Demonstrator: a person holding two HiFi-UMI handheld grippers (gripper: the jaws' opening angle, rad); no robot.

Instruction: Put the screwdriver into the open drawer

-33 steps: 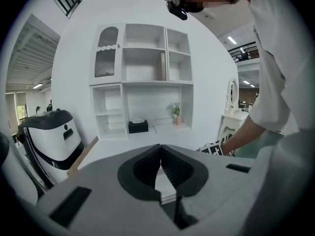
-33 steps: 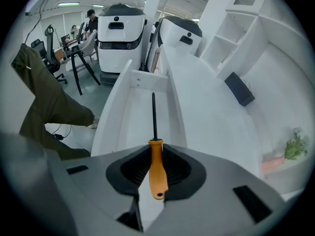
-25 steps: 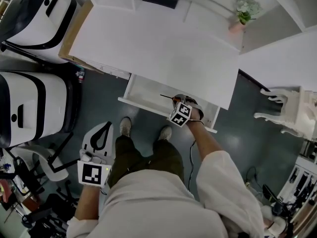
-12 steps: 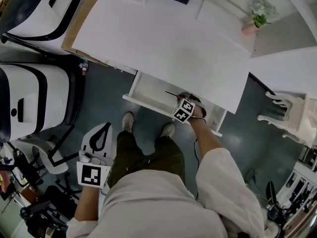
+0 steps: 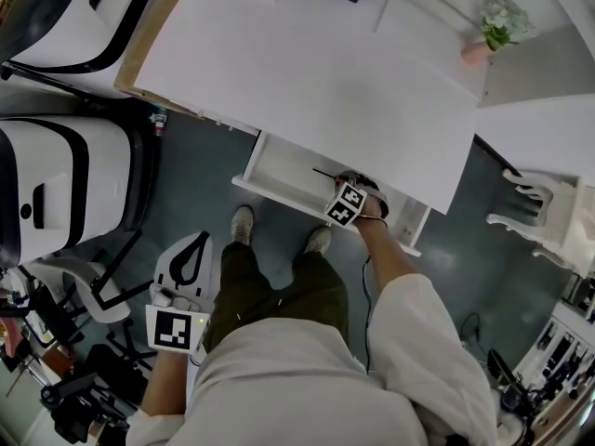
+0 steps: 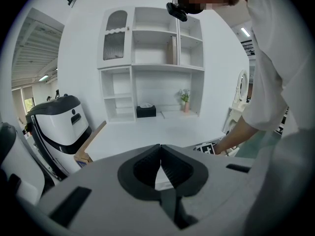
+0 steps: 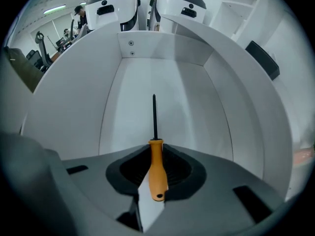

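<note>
One screwdriver (image 7: 156, 168) lengthwise along drawer (image 7: 162, 50), tip leftward

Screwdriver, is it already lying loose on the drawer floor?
No, the right gripper clamps the screwdriver by its orange handle, with the shaft pointing into the white drawer.

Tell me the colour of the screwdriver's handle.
Orange, on the screwdriver with its dark shaft; the right gripper view shows it best.

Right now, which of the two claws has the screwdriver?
The right claw: it is shut on the screwdriver by its orange handle, with the shaft pointing into the open drawer. The left claw is shut and empty, held away from the drawer.
</note>
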